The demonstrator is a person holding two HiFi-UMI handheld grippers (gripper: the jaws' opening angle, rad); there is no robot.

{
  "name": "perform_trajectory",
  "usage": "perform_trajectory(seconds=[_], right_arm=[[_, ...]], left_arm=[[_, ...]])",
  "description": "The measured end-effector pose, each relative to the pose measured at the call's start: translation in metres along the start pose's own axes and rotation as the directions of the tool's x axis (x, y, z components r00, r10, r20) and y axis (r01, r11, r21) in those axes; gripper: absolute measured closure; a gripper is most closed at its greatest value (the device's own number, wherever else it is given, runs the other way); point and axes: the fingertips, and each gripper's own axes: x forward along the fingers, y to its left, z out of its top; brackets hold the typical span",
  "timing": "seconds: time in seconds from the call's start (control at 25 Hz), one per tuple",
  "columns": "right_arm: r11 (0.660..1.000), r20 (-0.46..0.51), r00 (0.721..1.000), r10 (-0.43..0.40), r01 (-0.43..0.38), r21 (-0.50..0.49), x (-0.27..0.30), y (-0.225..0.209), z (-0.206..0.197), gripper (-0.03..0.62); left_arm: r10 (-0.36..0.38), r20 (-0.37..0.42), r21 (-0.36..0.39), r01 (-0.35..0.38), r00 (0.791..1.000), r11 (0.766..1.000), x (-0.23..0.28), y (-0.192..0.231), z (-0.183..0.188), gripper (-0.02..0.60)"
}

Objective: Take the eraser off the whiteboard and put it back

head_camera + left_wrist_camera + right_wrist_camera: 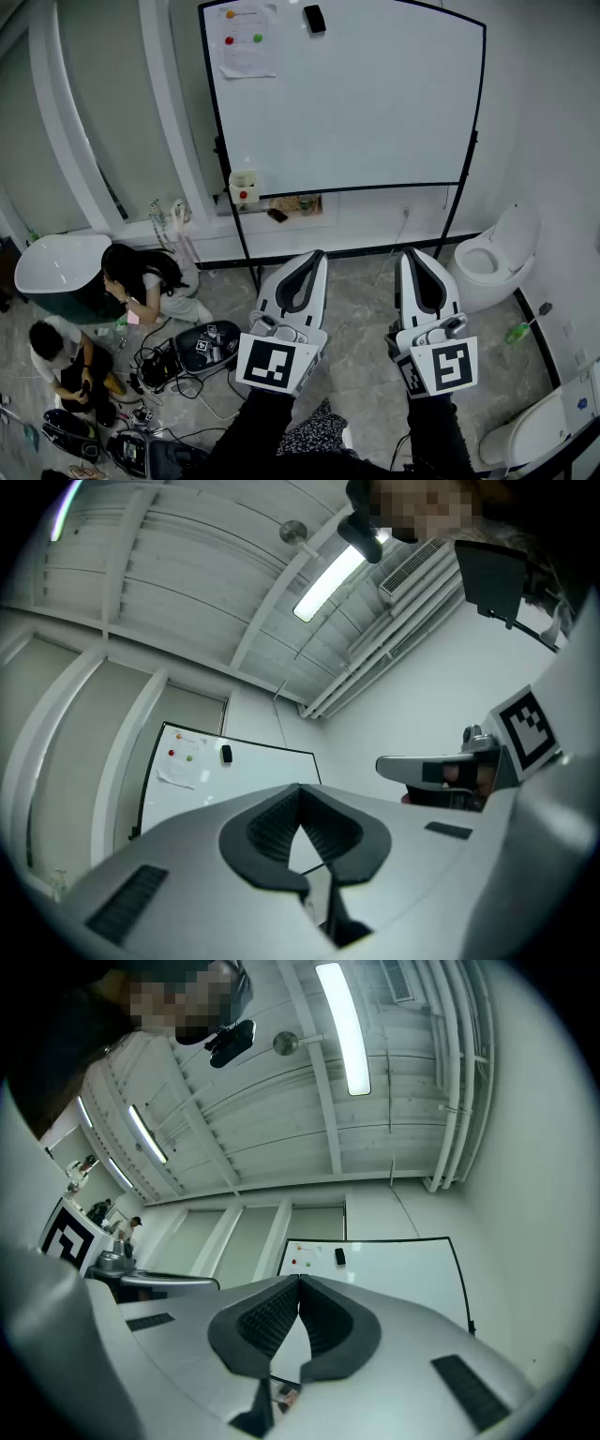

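The left tongs (317, 255) and right tongs (411, 253) are hovering pressed together and empty, well short of the black eraser (315, 19) sitting high on the whiteboard (375, 103) ahead, so the pick-off is seemingly only starting and calls for reaching up and spreading one pair.

Black sleeves (246, 433), white hand-held grippers (317, 255) (413, 253)
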Motion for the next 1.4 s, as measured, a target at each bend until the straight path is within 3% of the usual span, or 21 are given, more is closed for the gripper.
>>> perform_trajectory(seconds=[0.36, 0.76, 1.4], right_arm=[[0.999, -0.002, 1.000, -0.001, 0.001, 0.033, 0.016, -0.012, -0.018, 0.586], [0.998, -0.011, 0.998, 0.056, -0.055, 0.041, 0.051, -0.002, -0.047, 0.586], [0.998, 0.009, 0.998, 0.060, -0.061, 0.015, 0.191, -0.023, -0.102, 0.586]], left_arm=[[0.012, -0.023, -0.001, -0.012, 1.000, 1.000, 0.013, 0.010, -0.013, 0.577], [0.034, -0.033, -0.012, -0.034, 0.999, 0.999, 0.031, 0.040, -0.040, 0.576], [0.036, 0.025, -0.001, -0.036, 0.999, 0.999, 0.146, 0.147, -0.072, 0.576]])
